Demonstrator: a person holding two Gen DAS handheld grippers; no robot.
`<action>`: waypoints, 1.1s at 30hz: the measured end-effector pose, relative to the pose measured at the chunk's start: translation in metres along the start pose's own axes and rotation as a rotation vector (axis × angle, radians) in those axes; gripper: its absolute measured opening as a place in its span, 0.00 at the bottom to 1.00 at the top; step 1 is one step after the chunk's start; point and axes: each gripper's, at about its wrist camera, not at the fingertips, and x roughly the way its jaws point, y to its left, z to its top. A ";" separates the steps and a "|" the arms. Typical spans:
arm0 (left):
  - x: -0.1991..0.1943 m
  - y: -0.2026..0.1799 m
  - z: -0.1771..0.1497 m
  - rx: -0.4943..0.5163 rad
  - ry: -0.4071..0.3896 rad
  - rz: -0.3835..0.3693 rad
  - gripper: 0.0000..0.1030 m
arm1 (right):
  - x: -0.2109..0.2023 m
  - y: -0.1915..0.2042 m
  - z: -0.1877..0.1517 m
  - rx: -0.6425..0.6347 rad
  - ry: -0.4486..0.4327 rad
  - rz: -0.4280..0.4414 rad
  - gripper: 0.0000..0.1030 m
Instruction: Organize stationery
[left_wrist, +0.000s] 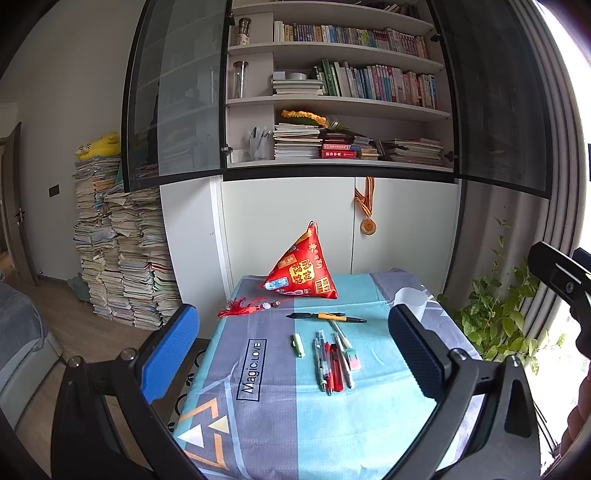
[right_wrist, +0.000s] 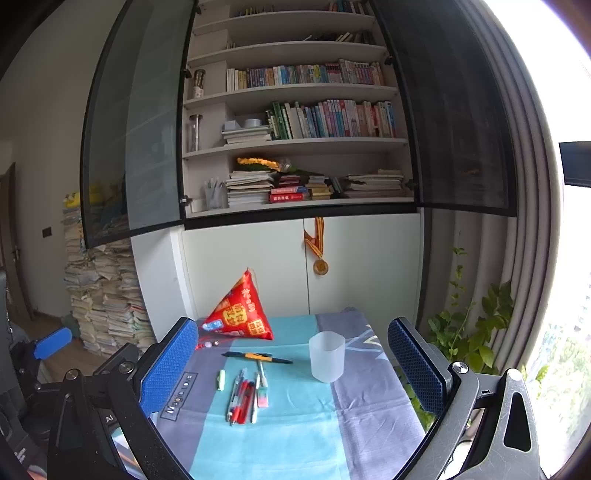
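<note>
Several pens (left_wrist: 332, 360) lie in a loose bundle at the middle of the table (left_wrist: 280, 435); the bundle also shows in the right wrist view (right_wrist: 243, 398). A black and orange pen (left_wrist: 327, 316) (right_wrist: 256, 357) lies crosswise behind them. A small green item (left_wrist: 298, 344) (right_wrist: 221, 379) lies to their left. A frosted plastic cup (right_wrist: 327, 356) stands upright to the right of the pens; in the left wrist view the cup (left_wrist: 410, 295) is partly hidden by my finger. My left gripper (left_wrist: 295, 354) is open and empty, held above the near table. My right gripper (right_wrist: 295, 373) is open and empty.
A red pyramid-shaped pouch (left_wrist: 303, 271) (right_wrist: 238, 314) with a red tassel (left_wrist: 242, 308) sits at the table's far end. Behind it stand a white cabinet and bookshelves (left_wrist: 332, 110). Stacked books (left_wrist: 118, 258) stand on the floor left. A potted plant (left_wrist: 498, 314) is at the right.
</note>
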 end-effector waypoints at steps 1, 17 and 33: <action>0.000 0.000 0.000 0.001 0.002 0.000 0.99 | 0.003 0.005 0.001 -0.006 0.005 0.000 1.00; 0.011 -0.001 0.000 0.010 0.023 0.001 0.99 | 0.013 0.005 0.004 -0.013 0.032 0.011 1.00; 0.028 -0.004 -0.002 0.028 0.037 0.013 0.99 | 0.024 0.003 0.001 -0.007 0.050 0.010 1.00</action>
